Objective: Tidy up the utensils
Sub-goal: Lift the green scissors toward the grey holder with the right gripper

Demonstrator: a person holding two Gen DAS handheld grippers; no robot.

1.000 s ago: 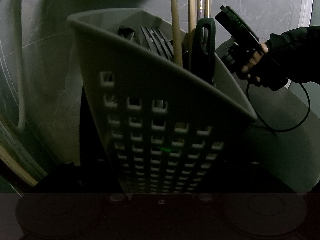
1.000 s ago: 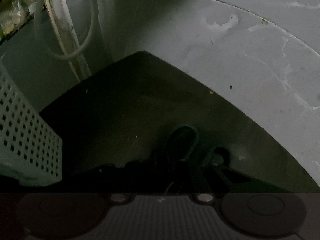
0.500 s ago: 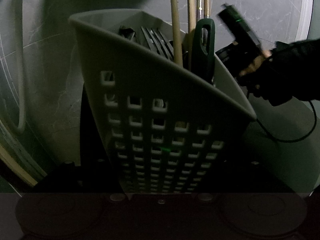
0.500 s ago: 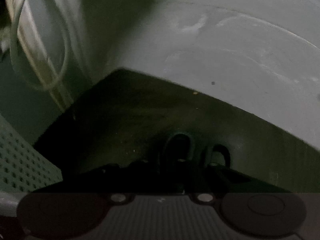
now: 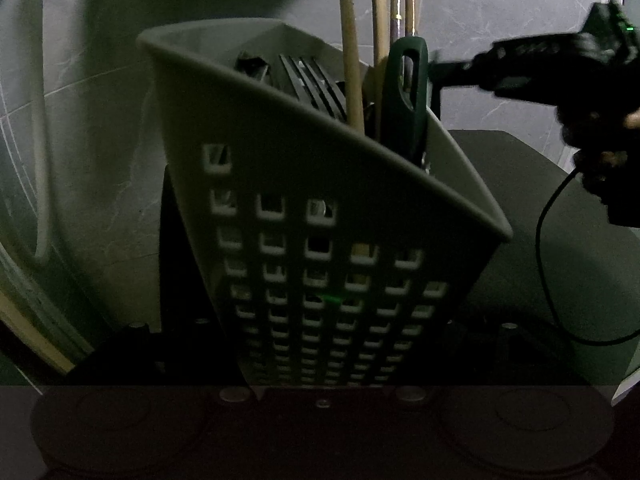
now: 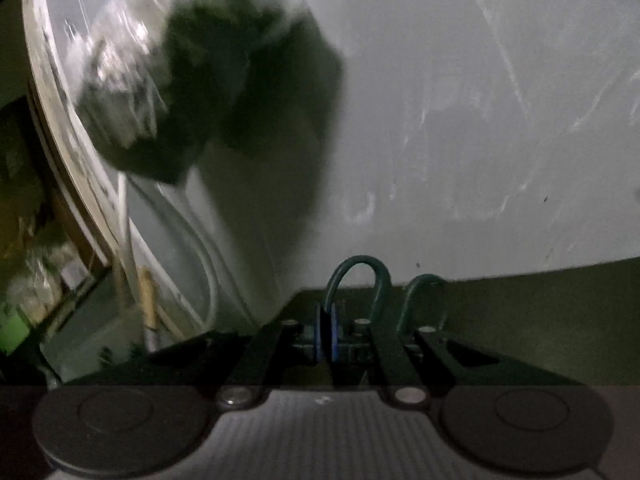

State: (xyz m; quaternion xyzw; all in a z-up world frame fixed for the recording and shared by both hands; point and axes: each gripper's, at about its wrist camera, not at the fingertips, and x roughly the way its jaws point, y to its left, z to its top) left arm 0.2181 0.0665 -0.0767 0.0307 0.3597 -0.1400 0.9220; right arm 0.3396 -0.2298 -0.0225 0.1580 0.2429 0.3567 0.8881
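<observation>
A: Where is the utensil basket [image 5: 304,240]?

B: Dead ahead of the left claw [image 5: 320,360], tilted, rim leaning away. The claw's tips are lost in the dark at the basket's foot; I judge it clenched on the basket's base.

A: Contents, counted?

B: Four upright sticks: one long wooden handle [image 5: 349,48], a shorter wooden one [image 5: 378,32], two metal-tipped rods [image 5: 403,12]. One green slotted handle [image 5: 408,80]. One black slotted tool [image 5: 312,84], perhaps more behind it.

A: Right claw?

B: In the left wrist view the right claw [image 5: 440,70] reaches in from the right, roughly level, tip just beside the basket's far rim, next to the green handle. It is clenched: in its own view the right claw [image 6: 328,332] pinches a green looped utensil [image 6: 356,280]. Two loops show; one tool or two, I cannot tell.

A: Which way to go?

B: The basket's mouth lies leftward and slightly below the tip. The utensil's long axis runs along the claw; it probably needs tipping upright to drop in. The dark desk [image 5: 540,184] lies below.
</observation>
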